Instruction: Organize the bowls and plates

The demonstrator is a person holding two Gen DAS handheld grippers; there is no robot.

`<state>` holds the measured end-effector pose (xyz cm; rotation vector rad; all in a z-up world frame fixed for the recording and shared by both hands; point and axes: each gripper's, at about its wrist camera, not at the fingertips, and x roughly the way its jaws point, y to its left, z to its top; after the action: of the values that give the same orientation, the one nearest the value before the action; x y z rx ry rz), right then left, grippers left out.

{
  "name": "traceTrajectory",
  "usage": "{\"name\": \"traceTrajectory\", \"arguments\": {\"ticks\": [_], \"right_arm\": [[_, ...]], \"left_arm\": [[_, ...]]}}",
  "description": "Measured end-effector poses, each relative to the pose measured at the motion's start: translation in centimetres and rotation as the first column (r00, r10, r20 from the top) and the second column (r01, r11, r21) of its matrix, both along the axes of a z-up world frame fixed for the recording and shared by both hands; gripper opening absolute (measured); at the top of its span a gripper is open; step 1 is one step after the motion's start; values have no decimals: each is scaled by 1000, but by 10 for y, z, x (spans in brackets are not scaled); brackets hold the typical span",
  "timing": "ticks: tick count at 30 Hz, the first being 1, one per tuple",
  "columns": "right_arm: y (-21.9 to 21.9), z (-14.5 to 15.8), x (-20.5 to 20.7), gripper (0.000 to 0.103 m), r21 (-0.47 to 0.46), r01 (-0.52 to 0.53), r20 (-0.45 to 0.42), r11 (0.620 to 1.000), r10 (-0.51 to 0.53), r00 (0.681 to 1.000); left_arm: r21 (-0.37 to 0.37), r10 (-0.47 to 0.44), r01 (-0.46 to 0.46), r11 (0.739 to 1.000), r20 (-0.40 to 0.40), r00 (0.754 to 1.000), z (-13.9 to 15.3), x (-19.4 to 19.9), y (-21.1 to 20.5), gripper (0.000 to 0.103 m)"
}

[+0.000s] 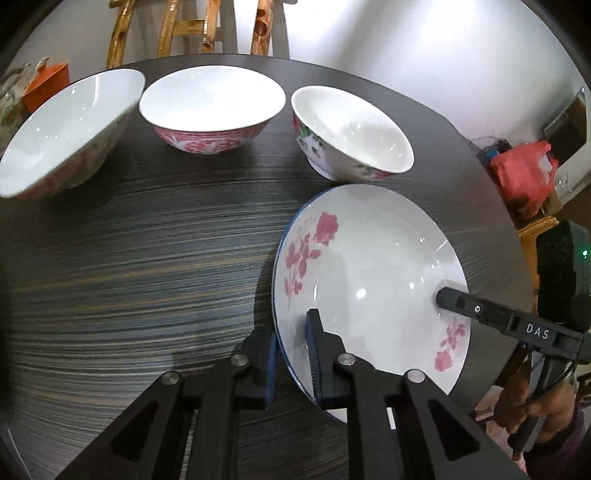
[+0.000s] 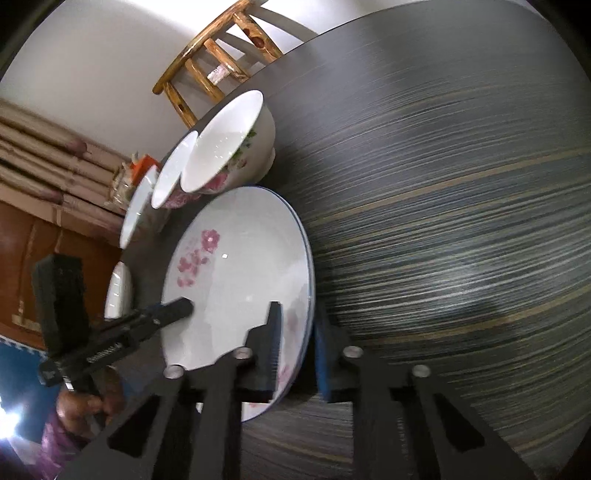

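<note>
A white plate (image 1: 369, 266) with pink flowers and a thin blue rim lies on the dark striped table (image 1: 147, 258). My left gripper (image 1: 291, 332) straddles its near-left rim, one pad above and one below, shut on it. At the opposite rim my right gripper (image 2: 297, 314) grips the same plate (image 2: 240, 258) the same way. The right gripper's upper finger (image 1: 454, 301) lies on the plate's inner face. Three bowls stand behind it: a large white one (image 1: 70, 133), a pink-patterned one (image 1: 212, 107) and a floral one (image 1: 351, 133).
Wooden chairs (image 1: 192, 33) stand beyond the table's far edge. An orange box (image 1: 48, 85) sits far left and a red bag (image 1: 524, 173) lies off the table to the right. Another white dish (image 2: 118, 291) shows past the plate. A hand (image 1: 535, 410) holds the right gripper.
</note>
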<state>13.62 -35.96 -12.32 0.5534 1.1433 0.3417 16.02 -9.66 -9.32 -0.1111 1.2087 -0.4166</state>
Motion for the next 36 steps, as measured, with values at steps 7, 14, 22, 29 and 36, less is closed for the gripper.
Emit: {"name": "traceTrajectory", "arguments": {"ticks": [7, 14, 22, 29, 36], "right_arm": [[-1, -4, -10, 11, 38, -3, -4, 999, 3, 1000], [19, 4, -17, 11, 88, -27, -1, 996, 27, 1000], [76, 17, -15, 11, 110, -130, 4, 985, 130, 991], [148, 30, -6, 11, 122, -244, 7, 962, 245, 970], [221, 44, 6, 11, 98, -347, 17, 933, 347, 938]], "left_arm": [[5, 28, -28, 1000, 31, 999, 14, -20, 14, 13], [-11, 111, -111, 994, 45, 993, 30, -39, 54, 13], [-12, 239, -238, 971, 67, 969, 49, -64, 115, 13], [-18, 357, -357, 934, 103, 928, 63, -83, 192, 13], [-32, 462, -462, 886, 123, 878, 71, -84, 254, 13]]}}
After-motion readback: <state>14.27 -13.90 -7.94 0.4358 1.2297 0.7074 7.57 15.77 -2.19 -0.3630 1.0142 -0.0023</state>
